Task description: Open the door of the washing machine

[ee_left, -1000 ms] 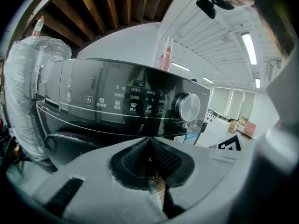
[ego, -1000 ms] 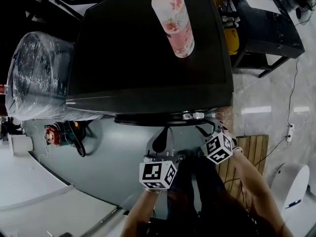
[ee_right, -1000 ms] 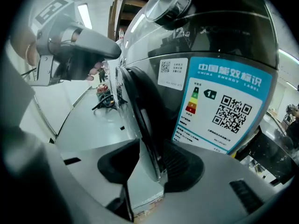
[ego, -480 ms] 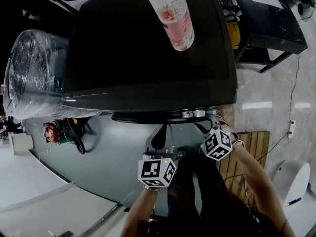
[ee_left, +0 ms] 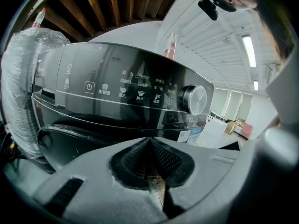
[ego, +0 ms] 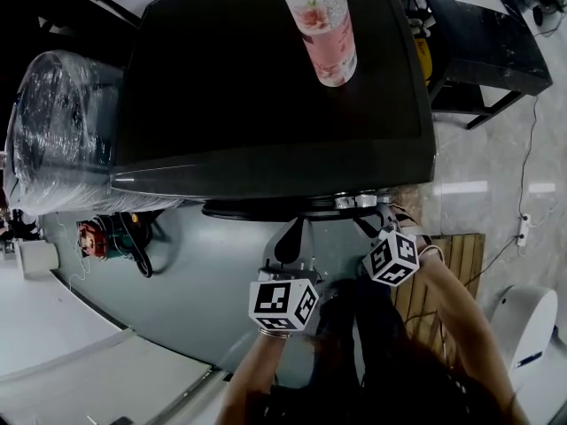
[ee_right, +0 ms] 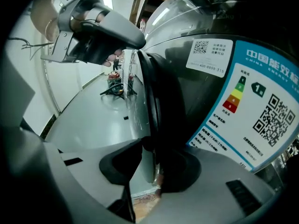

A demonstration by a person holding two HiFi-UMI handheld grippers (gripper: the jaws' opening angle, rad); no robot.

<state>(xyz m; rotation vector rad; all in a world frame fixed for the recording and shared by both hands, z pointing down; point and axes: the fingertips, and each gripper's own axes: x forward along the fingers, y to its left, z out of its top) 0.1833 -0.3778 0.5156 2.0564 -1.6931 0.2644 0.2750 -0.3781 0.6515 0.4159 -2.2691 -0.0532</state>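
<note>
Step in hand: the door [ee_right: 156, 92], on the washer's [ego: 266, 78] front, is being gripped at its edge. The right gripper's [ee_right: 150, 146] jaws have just been closing & the edge is pinched between them. The left gripper [ee_left: 150, 143] is clenched on nothing, in front of the washer. Next, a pull away from the washer is prob. needed. Counted: 1 washer, 1 door, 2 grippers, 1 bottle [ego: 323, 25] on top of the washer.

You face a glossy black washing machine [ego: 266, 87] with a black-rimmed door [ee_right: 159, 101]. Its label [ee_right: 252, 106] is white, edged blue, with green-to-red arrows. The bottle [ego: 326, 25] is pink with rose prints. The cubes on your left gripper [ego: 288, 253] and right gripper [ego: 365, 227] carry black-and-white squares, and the floor [ego: 195, 273] is pale grey-blue
</note>
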